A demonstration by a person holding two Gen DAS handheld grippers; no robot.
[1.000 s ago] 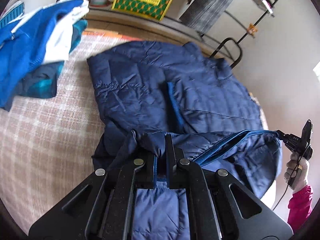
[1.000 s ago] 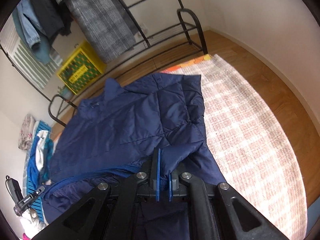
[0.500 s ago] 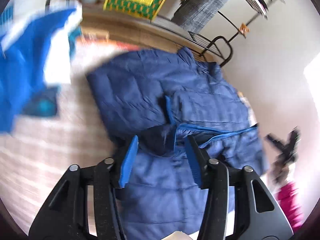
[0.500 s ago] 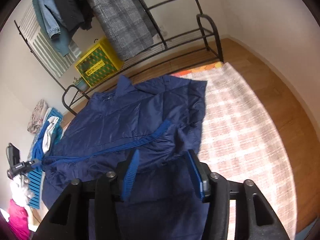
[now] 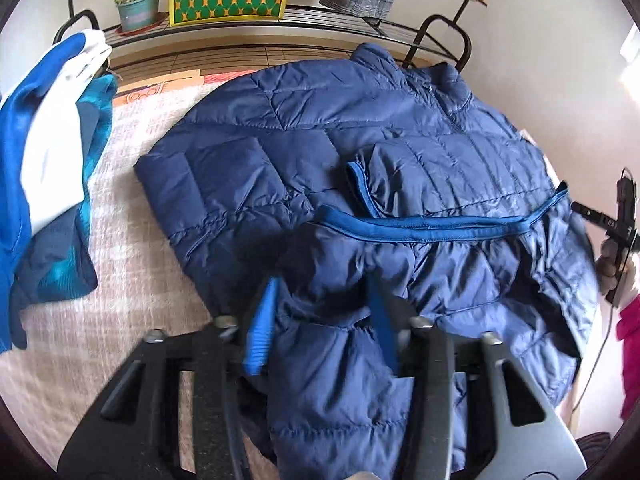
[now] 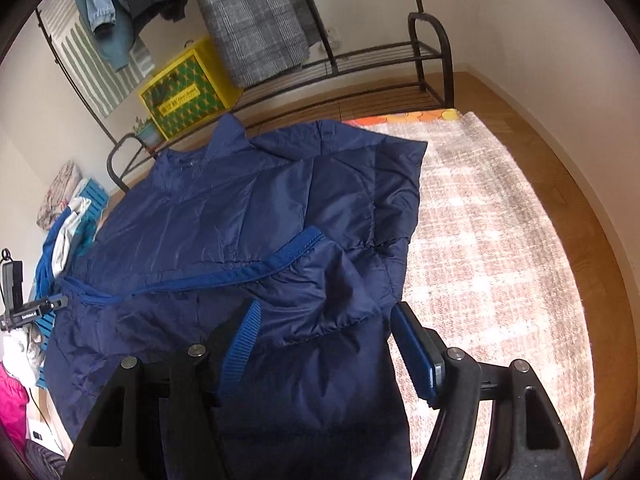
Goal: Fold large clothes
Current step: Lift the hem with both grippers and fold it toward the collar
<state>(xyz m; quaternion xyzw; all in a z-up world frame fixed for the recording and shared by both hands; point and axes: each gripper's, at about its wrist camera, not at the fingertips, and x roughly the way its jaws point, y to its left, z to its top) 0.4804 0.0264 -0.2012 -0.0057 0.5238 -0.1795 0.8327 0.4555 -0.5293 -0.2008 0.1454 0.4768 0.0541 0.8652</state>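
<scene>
Both tongs are seen spread wide with nothing gripped: the left tongs and right tongs hover over the folded-up hem of the navy jacket, which is laid on the checked rug. The puffy fold could spring open once left unpressed. The lower hem is hidden behind the tongs' bodies; the clothes rack beyond is cut off.

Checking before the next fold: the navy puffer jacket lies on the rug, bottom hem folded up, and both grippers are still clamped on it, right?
No. The jacket lies folded on the rug, but both wrist views show the jaws open, clamping nothing.
</scene>
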